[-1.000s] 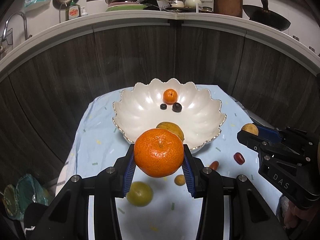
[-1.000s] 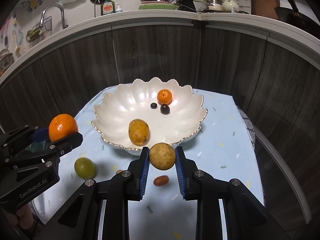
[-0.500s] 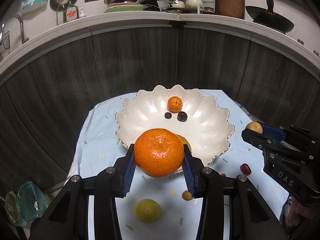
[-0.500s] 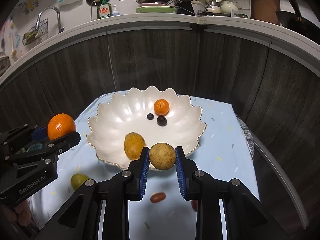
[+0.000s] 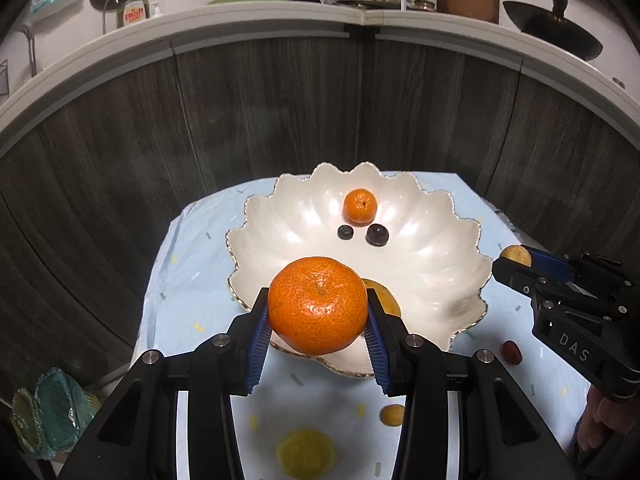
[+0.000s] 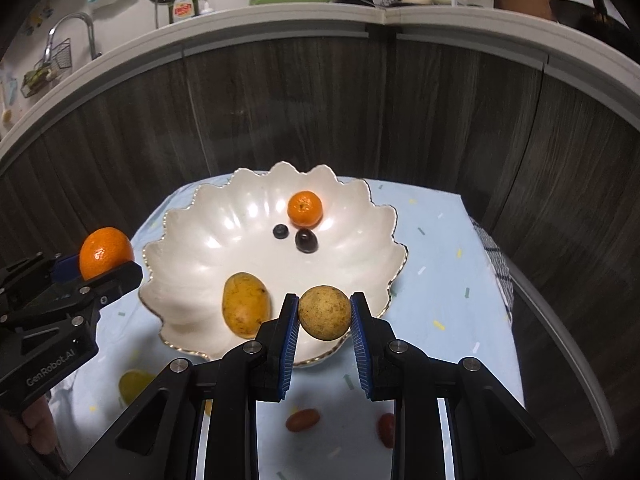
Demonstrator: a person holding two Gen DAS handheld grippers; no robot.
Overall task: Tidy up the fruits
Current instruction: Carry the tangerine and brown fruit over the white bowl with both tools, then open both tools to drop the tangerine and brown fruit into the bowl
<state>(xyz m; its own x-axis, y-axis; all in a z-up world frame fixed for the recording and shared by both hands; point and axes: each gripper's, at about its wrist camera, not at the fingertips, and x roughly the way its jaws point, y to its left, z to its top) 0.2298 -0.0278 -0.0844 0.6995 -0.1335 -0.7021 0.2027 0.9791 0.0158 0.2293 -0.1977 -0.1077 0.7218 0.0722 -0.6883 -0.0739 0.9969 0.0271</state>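
Left gripper (image 5: pixel 318 316) pinches an orange (image 5: pixel 318 304); right gripper (image 6: pixel 325 320) pinches a brown fruit (image 6: pixel 325 312). Both hang at the near rim of the bowl (image 6: pixel 192 240) ahead.

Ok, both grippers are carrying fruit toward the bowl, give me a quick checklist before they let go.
1. Left gripper grips the big orange: ok.
2. Right gripper grips the round yellow fruit: ok.
3. Bowl has bare room for both: ok.
4. Big orange above the bowl's near rim: ok.
5. Yellow fruit clear of the mango: ok.
6. Height above the bowl: cannot tell.
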